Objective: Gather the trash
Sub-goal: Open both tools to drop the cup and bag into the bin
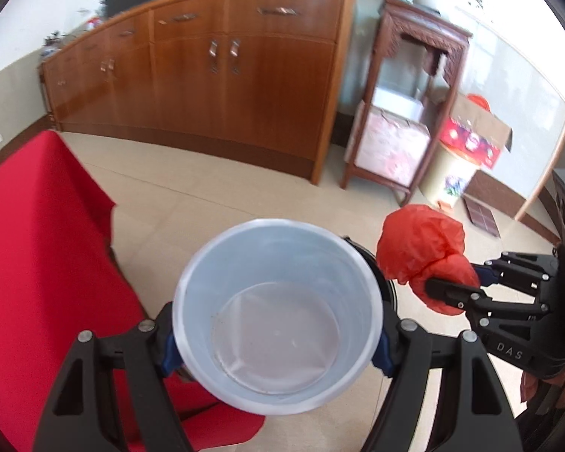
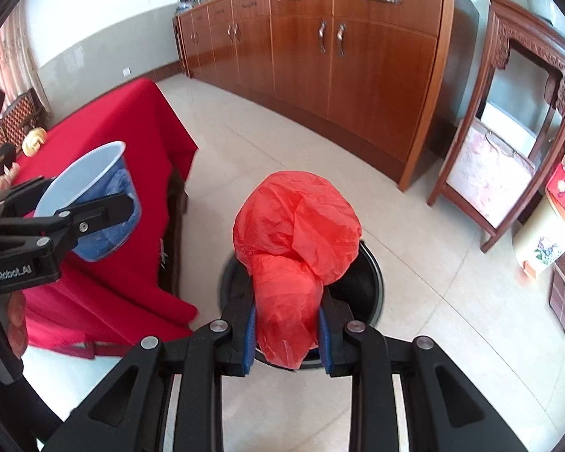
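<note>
My left gripper (image 1: 275, 354) is shut on a pale blue plastic cup (image 1: 278, 312), held in the air with its open, empty mouth facing the camera. The cup also shows in the right wrist view (image 2: 90, 203), beside the red table. My right gripper (image 2: 286, 342) is shut on a crumpled red plastic bag (image 2: 297, 248). It holds the bag above a round black bin (image 2: 361, 286) on the floor. In the left wrist view the bag (image 1: 422, 252) and the right gripper (image 1: 452, 293) are just right of the cup, and the bin's rim (image 1: 376, 267) peeks out behind the cup.
A table with a red cloth (image 1: 37, 263) stands at the left, with small items at its far end (image 2: 34, 139). A long wooden cabinet (image 1: 214, 75) lines the wall. A dark wooden stand (image 1: 406, 101) and cardboard boxes (image 1: 474, 132) are at the right. The floor is beige tile (image 2: 433, 320).
</note>
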Motion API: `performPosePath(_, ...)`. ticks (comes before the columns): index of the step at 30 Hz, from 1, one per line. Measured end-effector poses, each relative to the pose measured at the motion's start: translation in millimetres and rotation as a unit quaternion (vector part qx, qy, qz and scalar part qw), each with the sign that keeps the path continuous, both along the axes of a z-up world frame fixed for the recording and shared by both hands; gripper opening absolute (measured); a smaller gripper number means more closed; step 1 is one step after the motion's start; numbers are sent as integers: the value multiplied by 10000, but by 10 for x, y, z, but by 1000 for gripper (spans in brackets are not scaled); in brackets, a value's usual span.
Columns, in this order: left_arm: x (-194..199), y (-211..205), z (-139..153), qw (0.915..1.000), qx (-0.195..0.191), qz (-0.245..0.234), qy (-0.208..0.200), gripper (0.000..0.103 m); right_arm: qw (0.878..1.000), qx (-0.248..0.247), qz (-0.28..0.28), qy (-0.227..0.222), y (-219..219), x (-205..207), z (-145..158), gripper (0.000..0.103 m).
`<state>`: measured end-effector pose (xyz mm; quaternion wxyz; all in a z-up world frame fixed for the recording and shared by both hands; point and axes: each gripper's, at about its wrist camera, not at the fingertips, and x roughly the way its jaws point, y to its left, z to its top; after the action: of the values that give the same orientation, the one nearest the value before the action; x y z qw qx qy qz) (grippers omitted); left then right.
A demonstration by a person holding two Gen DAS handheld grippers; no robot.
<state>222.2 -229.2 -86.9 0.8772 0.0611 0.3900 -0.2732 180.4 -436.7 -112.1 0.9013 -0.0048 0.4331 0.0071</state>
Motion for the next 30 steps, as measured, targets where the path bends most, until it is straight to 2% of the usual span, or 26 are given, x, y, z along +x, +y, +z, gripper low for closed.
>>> performPosePath(7, 129, -405, -482, 9976, 349, -364, 466, 76, 9985, -48, 62, 543, -324, 155, -514, 28)
performPosePath(13, 252, -594, -826, 9939, 646, -484, 748, 76, 9952, -222, 337, 894, -400, 343, -868, 28)
performPosePath(21, 468, -689, -1148, 9896, 518, -423, 1271, 78, 9870, -275, 845, 1339, -359, 653, -1270, 29)
performPosePath(22, 481, -715, -1204, 9888, 590, -393, 1313, 78, 9865, -288, 866, 1359, -359, 674, -1310, 31)
performPosePath(23, 484, -731, -1256, 9877, 725, -338, 1341, 83, 9861, -339, 897, 1357, -361, 699, -1354, 35)
performPosePath(24, 480, -704, -1285, 9878, 758, -317, 1321, 92, 9852, -532, 914, 1349, -364, 719, -1405, 55)
performPosePath(25, 461, -689, -1283, 9887, 734, -302, 1272, 96, 9852, -765, 823, 1292, -373, 726, -1428, 79)
performPosePath(26, 448, -671, -1275, 9896, 707, -295, 1221, 98, 9857, -886, 739, 1231, -396, 717, -1433, 83)
performPosePath(30, 413, -621, -1233, 9904, 705, -165, 1174, 98, 9885, -822, 603, 1114, -499, 693, -1350, 83)
